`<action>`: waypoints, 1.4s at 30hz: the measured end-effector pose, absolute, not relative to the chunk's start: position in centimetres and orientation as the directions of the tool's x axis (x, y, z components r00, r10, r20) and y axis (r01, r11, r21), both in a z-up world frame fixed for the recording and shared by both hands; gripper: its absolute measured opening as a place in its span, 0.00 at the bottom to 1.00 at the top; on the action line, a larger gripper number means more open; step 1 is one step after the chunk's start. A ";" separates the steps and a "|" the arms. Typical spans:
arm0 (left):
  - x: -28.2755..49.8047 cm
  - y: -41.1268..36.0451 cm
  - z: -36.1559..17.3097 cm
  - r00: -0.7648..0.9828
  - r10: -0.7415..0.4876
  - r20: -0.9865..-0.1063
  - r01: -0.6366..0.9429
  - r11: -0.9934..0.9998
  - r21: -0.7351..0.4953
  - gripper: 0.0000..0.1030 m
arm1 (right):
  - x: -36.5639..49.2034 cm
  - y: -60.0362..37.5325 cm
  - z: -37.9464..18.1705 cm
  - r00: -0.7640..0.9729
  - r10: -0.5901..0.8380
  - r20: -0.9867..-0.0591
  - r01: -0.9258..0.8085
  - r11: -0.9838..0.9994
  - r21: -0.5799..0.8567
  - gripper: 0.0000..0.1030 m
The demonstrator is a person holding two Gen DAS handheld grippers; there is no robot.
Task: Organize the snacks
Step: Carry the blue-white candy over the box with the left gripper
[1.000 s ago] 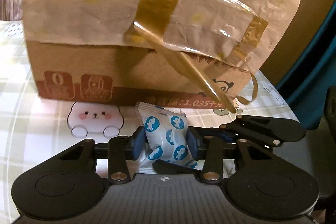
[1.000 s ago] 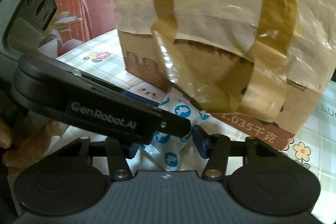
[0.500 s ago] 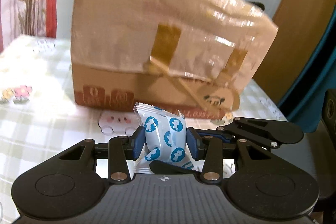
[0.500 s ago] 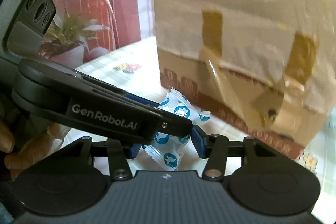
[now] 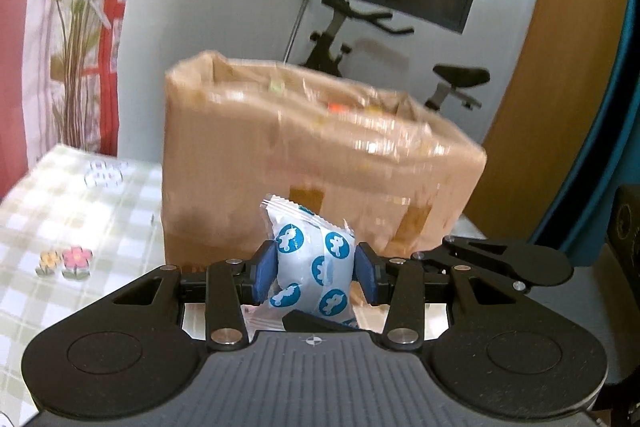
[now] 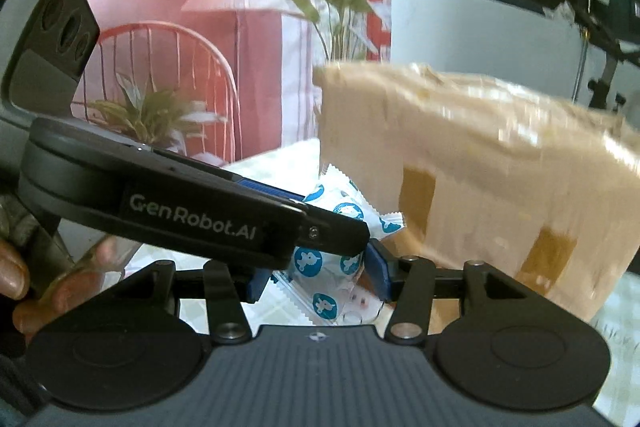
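Observation:
My left gripper (image 5: 315, 277) is shut on a white snack packet with blue round prints (image 5: 314, 259), held upright off the table. In the right wrist view my right gripper (image 6: 318, 279) is shut on a second such packet (image 6: 324, 267). The left gripper (image 6: 340, 231) crosses just above it with its own packet (image 6: 352, 211). The right gripper's finger (image 5: 500, 259) shows at the right of the left wrist view. Ahead stands a taped cardboard box (image 5: 320, 167) (image 6: 480, 167), blurred, with its open top showing bits of colour inside.
The box stands on a table with a checked, flower-printed cloth (image 5: 60, 207). Behind are an exercise bike (image 5: 352, 27), a tall plant (image 5: 76, 27), a wooden door (image 5: 540, 107) and a red wire chair (image 6: 180, 67). A person's hand (image 6: 24, 267) holds the left gripper.
Both grippers have risen with their packets still held. The box now sits lower and farther off in both views, and its open top has come into sight.

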State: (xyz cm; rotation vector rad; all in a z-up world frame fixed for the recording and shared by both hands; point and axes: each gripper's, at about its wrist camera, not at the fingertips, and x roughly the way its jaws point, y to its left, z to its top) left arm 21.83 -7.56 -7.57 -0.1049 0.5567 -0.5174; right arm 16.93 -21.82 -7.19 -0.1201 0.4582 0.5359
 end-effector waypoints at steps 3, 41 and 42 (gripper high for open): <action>21.9 -7.5 -6.5 0.739 -0.499 -0.452 0.450 0.865 -0.220 0.44 | 16.5 -21.6 -6.0 0.774 0.474 -0.421 -0.525 0.851 -0.006 0.51; 34.4 -11.5 -1.9 0.745 -0.530 -0.405 0.462 0.848 -0.259 0.43 | 29.0 -24.3 1.7 0.855 0.394 -0.339 -0.457 0.880 -0.130 0.51; 34.6 -11.7 -2.2 0.746 -0.522 -0.414 0.457 0.853 -0.252 0.43 | 29.4 -24.4 1.6 0.856 0.383 -0.346 -0.447 0.886 -0.123 0.51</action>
